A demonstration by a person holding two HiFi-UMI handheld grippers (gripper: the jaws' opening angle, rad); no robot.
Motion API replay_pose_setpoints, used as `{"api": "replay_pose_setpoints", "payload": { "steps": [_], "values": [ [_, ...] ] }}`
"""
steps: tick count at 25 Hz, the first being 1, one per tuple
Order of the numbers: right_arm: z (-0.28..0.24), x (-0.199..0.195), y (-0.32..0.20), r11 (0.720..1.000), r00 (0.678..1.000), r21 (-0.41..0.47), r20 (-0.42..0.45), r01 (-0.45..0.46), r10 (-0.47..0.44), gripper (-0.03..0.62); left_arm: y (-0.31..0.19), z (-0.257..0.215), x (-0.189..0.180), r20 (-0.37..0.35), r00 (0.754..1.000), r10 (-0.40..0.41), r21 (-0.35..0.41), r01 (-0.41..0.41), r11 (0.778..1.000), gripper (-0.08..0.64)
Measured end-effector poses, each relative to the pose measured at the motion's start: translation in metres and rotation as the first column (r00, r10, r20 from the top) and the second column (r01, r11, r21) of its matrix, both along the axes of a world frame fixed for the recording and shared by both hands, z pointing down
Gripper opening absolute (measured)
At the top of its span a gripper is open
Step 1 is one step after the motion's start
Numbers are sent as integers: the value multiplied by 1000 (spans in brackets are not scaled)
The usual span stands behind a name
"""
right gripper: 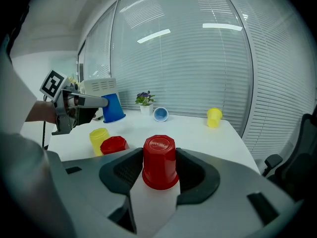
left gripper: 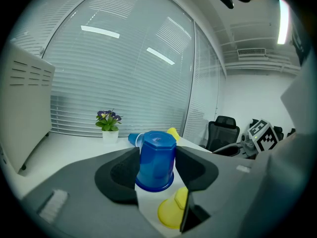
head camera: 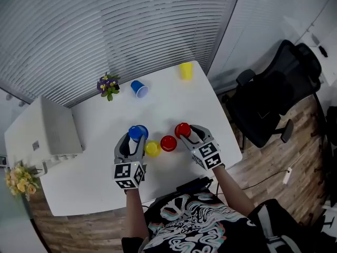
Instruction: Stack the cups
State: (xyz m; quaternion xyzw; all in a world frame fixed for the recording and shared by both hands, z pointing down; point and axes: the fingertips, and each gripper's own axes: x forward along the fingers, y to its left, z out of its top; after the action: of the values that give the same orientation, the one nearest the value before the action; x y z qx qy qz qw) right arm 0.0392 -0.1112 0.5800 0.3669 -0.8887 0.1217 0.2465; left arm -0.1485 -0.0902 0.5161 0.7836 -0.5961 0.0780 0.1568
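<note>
My left gripper (head camera: 136,139) (left gripper: 157,167) is shut on an upside-down blue cup (left gripper: 156,160) (head camera: 138,133), held a little above the white table (head camera: 95,178). Just below it stands an upside-down yellow cup (head camera: 152,148) (left gripper: 172,209). My right gripper (head camera: 187,133) (right gripper: 159,168) is shut on an upside-down red cup (right gripper: 160,162) (head camera: 182,129). A second red cup (head camera: 168,143) (right gripper: 114,145) sits upside-down on the table between the two grippers, beside the yellow one (right gripper: 98,139).
Another blue cup (head camera: 139,89) (right gripper: 160,114) lies on its side at the back, near a small flower pot (head camera: 108,85). A second yellow cup (head camera: 185,70) (right gripper: 214,117) stands at the far right corner. A beige box (head camera: 50,133) stands on the left. An office chair (head camera: 274,99) stands right of the table.
</note>
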Motion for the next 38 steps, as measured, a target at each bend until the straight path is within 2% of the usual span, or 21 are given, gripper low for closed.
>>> {"api": "replay_pose_setpoints", "payload": {
  "steps": [14, 30, 35, 38],
  "values": [
    [9, 8, 25, 1000, 1000, -12, -8, -12, 12, 206, 14, -6, 9, 9, 1000, 22, 13, -22, 1000, 224],
    [9, 6, 30, 1000, 1000, -10, -10, -14, 14, 206, 19, -11, 12, 4, 999, 42, 26, -42, 999, 224],
    [9, 6, 30, 999, 1000, -35, 23, -19, 20, 209, 20, -11, 15, -1, 998, 67, 30, -67, 997, 224],
    [6, 4, 31, 999, 999, -42, 43, -12, 14, 241, 22, -12, 18, -8, 996, 90, 36, -89, 995, 224]
  ]
}}
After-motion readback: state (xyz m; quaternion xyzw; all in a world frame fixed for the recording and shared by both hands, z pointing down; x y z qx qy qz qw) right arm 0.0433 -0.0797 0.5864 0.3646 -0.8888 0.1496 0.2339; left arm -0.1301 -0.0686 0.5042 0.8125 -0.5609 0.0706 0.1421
